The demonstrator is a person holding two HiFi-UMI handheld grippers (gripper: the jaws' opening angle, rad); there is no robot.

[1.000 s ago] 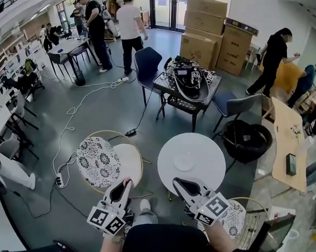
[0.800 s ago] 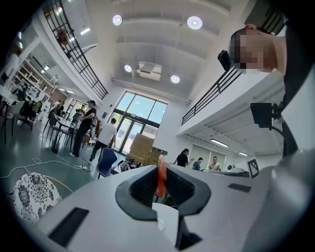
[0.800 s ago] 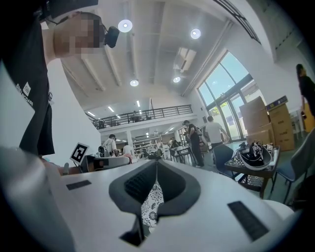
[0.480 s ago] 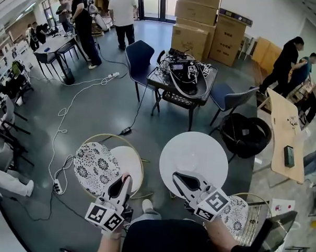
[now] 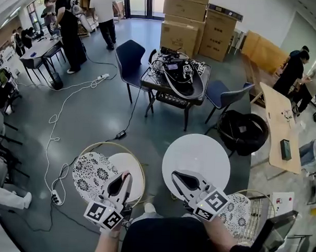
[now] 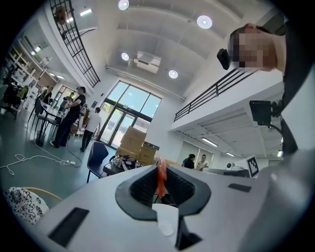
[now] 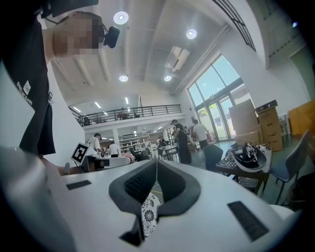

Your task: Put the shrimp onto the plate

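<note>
My left gripper is shut on an orange-red shrimp, which stands upright between its black pads; in the head view the shrimp is a small red speck at the jaw tips. That gripper hovers over a white round seat. My right gripper is shut, its tips meeting with nothing held, at the near edge of a white round table. I cannot make out a plate on that table.
A chair with a black-and-white flowered cushion stands at the left, another at the right. Ahead are a black table piled with cables, blue chairs, a black round tub, cardboard boxes and a floor cable.
The whole scene has slid towards me and to the left: the black table and boxes sit further left. Both grippers keep their pose, the shrimp still in the left one.
</note>
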